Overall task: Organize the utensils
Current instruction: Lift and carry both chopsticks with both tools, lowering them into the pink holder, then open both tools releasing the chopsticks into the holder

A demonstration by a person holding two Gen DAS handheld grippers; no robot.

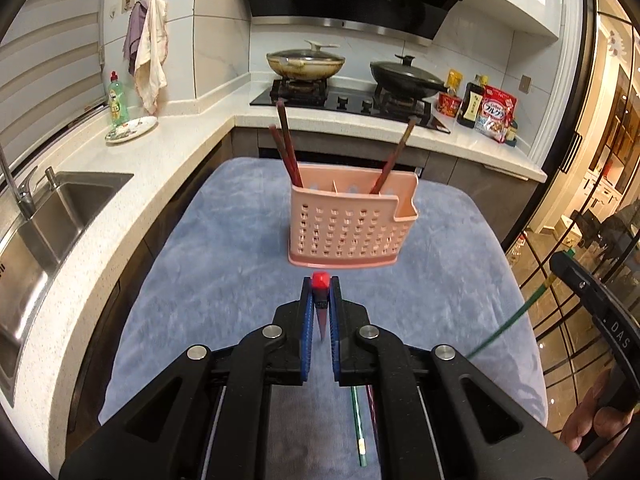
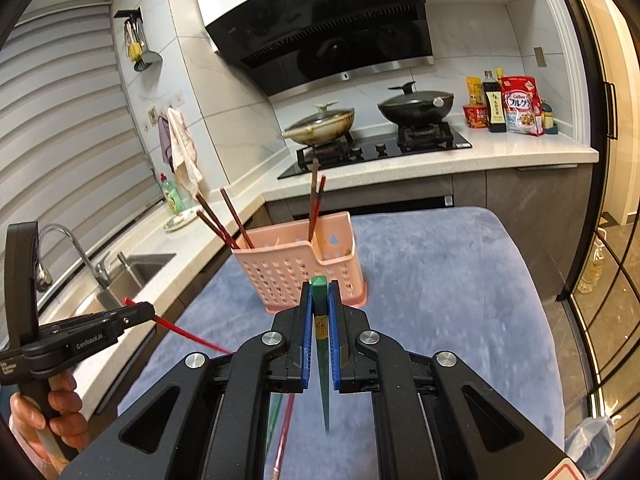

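Left tongs (image 1: pixel 320 296) are clamped tight on a red chopstick (image 1: pixel 321 280), gripped near its blunt end, tip pointing back down toward the tabletop (image 1: pixel 224 280). Right tongs (image 2: pixel 320 300) are pinched the same way on a green chopstick (image 2: pixel 319 286), blunt end forward, taper trailing below the jaws. Both are gripped close to the thick end, probably so the long taper hangs free and can be swung tip-down into a slot.

The pink holder (image 1: pixel 348 224) is seen at 12 o'clock of the left tongs, upright on the blue cloth covering the tabletop. Dark chopsticks (image 1: pixel 286 140) are already leaned in its 9 o'clock compartment and another pair (image 1: pixel 396 156) toward 3 o'clock; the low notched pocket at its 3 o'clock end appears empty.

Two more sticks, one green (image 1: pixel 358 424) and one pinkish, are left lying on the cloth at 6 o'clock, partly hidden under the tongs.

Step judged: both sticks lifted, carry to holder pending. Risk: a stick gripped at one end may pivot, so tip alignment over a compartment needs care
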